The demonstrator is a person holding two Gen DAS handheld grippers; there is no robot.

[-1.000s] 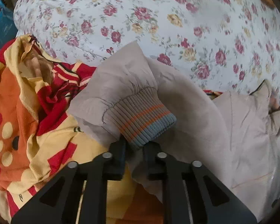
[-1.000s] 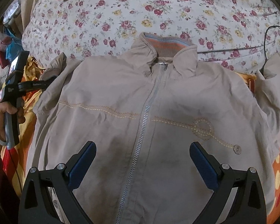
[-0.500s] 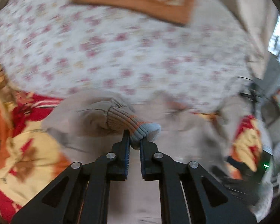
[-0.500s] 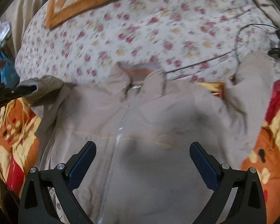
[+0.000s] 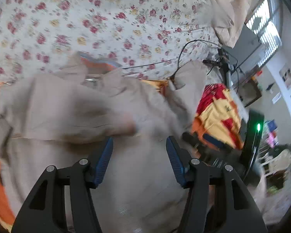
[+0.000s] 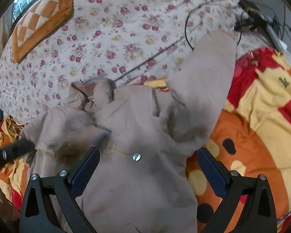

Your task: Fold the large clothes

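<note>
A beige zip jacket [image 6: 137, 136] lies front up on a bed, collar with orange and grey rib [image 6: 89, 83] at the far side. Its left sleeve [image 6: 73, 132] lies folded across the chest, ribbed cuff [image 6: 95, 134] near the zip. Its right sleeve [image 6: 205, 73] stretches out toward the far right. My left gripper [image 5: 138, 145] is open and empty just above the jacket [image 5: 126, 116]; it also shows at the left edge of the right wrist view [image 6: 15, 151]. My right gripper [image 6: 148, 155] is open and empty above the jacket's lower right front.
The bed has a floral sheet [image 6: 110, 38] and an orange, red and yellow cartoon blanket [image 6: 258, 128] under the jacket. An orange checked cushion [image 6: 38, 21] lies at the far left. A black cable [image 6: 188, 25] and a stand [image 5: 227, 71] are at the far right.
My left gripper carried the sleeve cuff across the chest, then opened and let it go. The right gripper pulled back and shifted right, staying open.
</note>
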